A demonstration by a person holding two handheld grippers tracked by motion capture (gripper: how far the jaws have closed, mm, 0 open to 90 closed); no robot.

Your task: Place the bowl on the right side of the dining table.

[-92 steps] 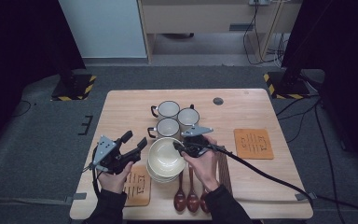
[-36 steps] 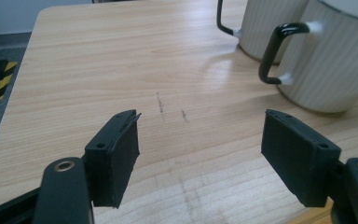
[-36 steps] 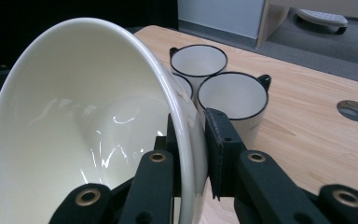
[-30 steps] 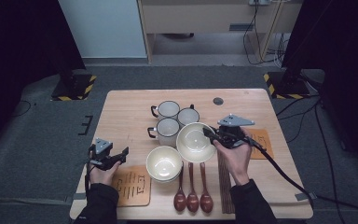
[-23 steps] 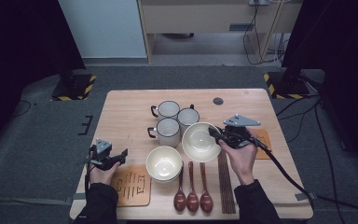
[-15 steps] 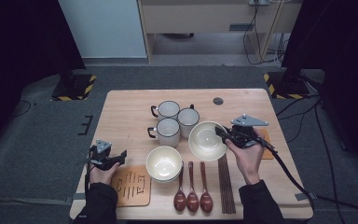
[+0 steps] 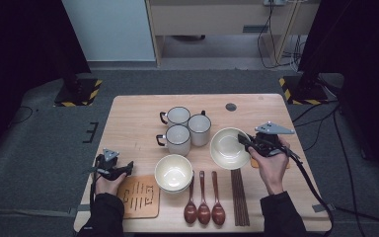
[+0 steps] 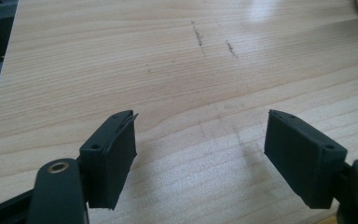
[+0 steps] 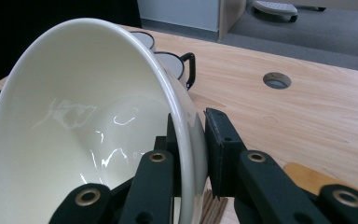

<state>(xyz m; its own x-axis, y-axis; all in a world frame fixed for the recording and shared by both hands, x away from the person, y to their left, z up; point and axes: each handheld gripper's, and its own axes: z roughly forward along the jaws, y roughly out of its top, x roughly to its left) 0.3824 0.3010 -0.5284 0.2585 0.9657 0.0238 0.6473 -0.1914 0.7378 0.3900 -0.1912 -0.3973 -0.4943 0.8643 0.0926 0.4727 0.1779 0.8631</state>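
Note:
My right gripper [image 7: 245,141] [image 9: 191,154] is shut on the rim of a cream bowl [image 7: 228,147] [image 9: 88,126], held just above the table right of the mugs, one jaw inside the rim and one outside. A second cream bowl [image 7: 173,173] sits on the table in front of the mugs. At the table's front left my left gripper [image 7: 127,168] [image 8: 200,154] hovers low over bare wood, open, with nothing between its jaws.
Three white mugs [image 7: 187,126] stand at the table's middle back. Three brown spoons [image 7: 203,210] and dark chopsticks [image 7: 239,197] lie at the front. One wooden coaster [image 7: 139,196] lies by my left hand. A round cable hole [image 7: 231,106] sits at the back.
My right gripper has carried the bowl to the right, away from the stack by the other bowl. My left gripper pulled back to the front left early on and has since stayed put.

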